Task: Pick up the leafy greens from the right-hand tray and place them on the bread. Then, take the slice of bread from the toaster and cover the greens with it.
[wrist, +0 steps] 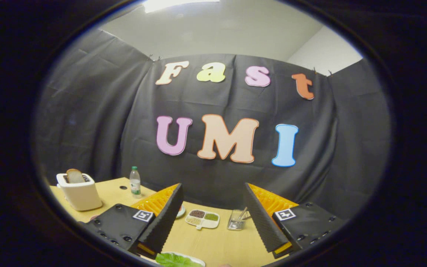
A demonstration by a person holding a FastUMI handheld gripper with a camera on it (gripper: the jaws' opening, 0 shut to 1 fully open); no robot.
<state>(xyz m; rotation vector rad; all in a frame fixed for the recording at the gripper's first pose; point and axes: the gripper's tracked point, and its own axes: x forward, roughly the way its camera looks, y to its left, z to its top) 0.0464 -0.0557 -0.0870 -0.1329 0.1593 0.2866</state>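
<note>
My gripper (213,218) is open, held high above the wooden table (213,241), with nothing between its fingers. Below the fingers, close to me, lie the leafy greens (174,260) on a white plate (195,258). Far off beyond the left finger (163,222) stands a white toaster (80,191) with a slice of bread (75,175) sticking up out of its slot.
A clear water bottle (135,181) stands by the back wall, right of the toaster. Beyond the fingers sit a white divided dish (202,218) with dark and green fillings and a small clear container (237,220) holding utensils. A plate edge (181,211) peeks behind the left finger.
</note>
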